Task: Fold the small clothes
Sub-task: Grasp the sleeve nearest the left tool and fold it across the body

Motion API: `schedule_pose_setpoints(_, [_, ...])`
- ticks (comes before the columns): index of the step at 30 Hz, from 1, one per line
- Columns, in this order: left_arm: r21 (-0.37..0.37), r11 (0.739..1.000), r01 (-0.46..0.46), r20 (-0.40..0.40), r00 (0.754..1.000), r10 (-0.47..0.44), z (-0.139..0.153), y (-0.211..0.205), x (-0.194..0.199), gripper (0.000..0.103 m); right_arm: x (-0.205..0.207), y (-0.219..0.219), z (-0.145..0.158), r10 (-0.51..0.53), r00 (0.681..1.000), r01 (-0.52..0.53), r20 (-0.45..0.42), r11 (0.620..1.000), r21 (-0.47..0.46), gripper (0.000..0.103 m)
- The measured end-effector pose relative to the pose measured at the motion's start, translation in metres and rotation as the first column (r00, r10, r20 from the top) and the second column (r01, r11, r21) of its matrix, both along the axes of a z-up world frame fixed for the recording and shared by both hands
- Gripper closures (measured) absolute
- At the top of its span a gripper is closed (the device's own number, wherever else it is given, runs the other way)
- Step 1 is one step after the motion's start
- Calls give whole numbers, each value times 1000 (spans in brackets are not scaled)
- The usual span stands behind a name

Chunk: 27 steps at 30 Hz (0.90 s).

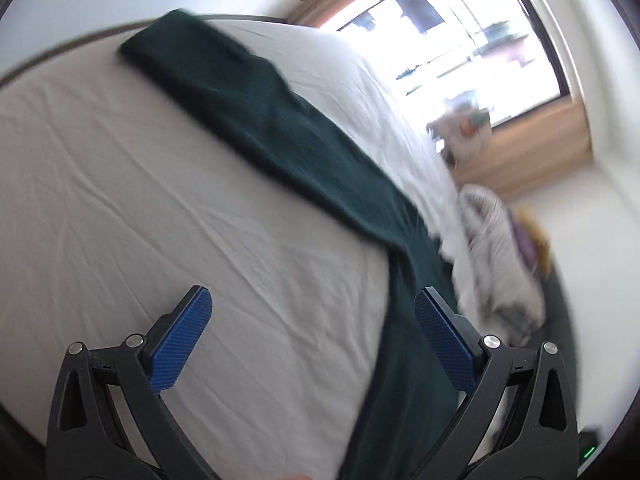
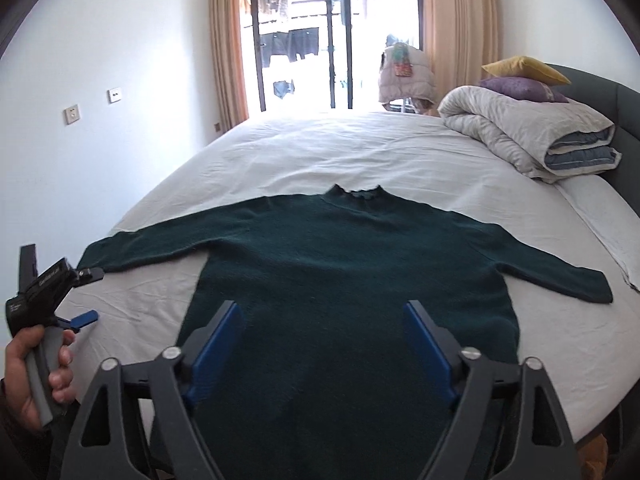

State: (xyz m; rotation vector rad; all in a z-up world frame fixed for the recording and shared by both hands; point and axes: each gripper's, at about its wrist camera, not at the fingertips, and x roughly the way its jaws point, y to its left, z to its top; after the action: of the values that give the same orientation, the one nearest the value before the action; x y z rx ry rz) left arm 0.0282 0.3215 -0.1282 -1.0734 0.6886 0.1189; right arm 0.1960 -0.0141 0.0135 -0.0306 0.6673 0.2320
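A dark green sweater (image 2: 352, 272) lies flat on the white bed sheet (image 2: 360, 152), both sleeves spread out and the collar pointing to the window. My right gripper (image 2: 324, 308) is open and empty, above the sweater's lower body. My left gripper (image 1: 312, 300) is open and empty, above the sheet beside the sweater's left sleeve (image 1: 248, 108); its right finger is over the sweater's edge. In the right wrist view the left gripper (image 2: 86, 317) shows at the bed's left edge, held in a hand.
A folded grey duvet (image 2: 532, 132) with a purple pillow (image 2: 524, 90) and a yellow pillow (image 2: 524, 68) lies at the bed's far right by the dark headboard (image 2: 624, 120). A glass balcony door (image 2: 332, 32) with curtains is behind the bed.
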Motion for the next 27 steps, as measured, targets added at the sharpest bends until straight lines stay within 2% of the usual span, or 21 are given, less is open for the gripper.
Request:
schedule_pose_setpoints(3, [-149, 985, -89, 84, 991, 103, -14, 41, 3, 0, 4, 8, -1, 25, 1000, -25, -2, 999, 26, 27])
schedule_pose_setpoints(5, [-176, 973, -151, 131, 976, 175, -13, 63, 6, 0, 7, 13, -3, 36, 999, -35, -7, 998, 43, 27])
schedule_pose_setpoints(7, [-216, 958, -187, 134, 967, 219, -18, 79, 12, 0, 11, 18, -5, 42, 999, -41, -19, 998, 57, 27])
schedule_pose_setpoints(9, [-277, 933, -229, 120, 955, 270, -27, 92, 16, 0, 15, 23, -8, 48, 998, -46, -30, 997, 64, 27])
schedule_pose_setpoints(13, [-306, 909, -282, 128, 934, 333, -30, 103, 19, 1, 17, 26, -11, 52, 998, -50, -33, 996, 71, 27])
schedule_pose_setpoints(14, [-319, 897, -305, 136, 922, 362, -31, 106, 20, 1, 18, 26, -12, 52, 998, -49, -34, 996, 78, 27])
schedule_pose_setpoints(17, [-352, 874, -334, 137, 906, 401, -39, 106, 25, 5, 18, 24, -15, 48, 998, -43, -47, 994, 104, 27])
schedule_pose_setpoints(20, [-391, 857, -335, 136, 900, 414, -45, 116, 40, 22, 16, 23, -17, 48, 998, -42, -49, 993, 113, 27])
schedule_pose_setpoints(22, [-411, 849, -333, 125, 902, 414, -57, 118, 47, 45, 16, 21, -17, 44, 998, -38, -48, 993, 115, 27])
schedule_pose_setpoints(23, [-436, 832, -344, 107, 898, 427, -65, 123, 50, 51, 17, 21, -17, 42, 998, -37, -48, 992, 117, 27])
schedule_pose_setpoints(24, [-457, 816, -354, 98, 892, 442, -72, 124, 51, 64, 17, 19, -17, 39, 998, -33, -46, 992, 122, 27])
schedule_pose_setpoints(25, [-492, 787, -372, 82, 880, 468, -82, 128, 50, 71, 17, 19, -16, 37, 998, -31, -45, 992, 124, 27])
schedule_pose_setpoints(27, [-541, 745, -389, 82, 858, 507, -92, 134, 47, 77, 18, 17, -17, 33, 999, -27, -43, 992, 127, 27])
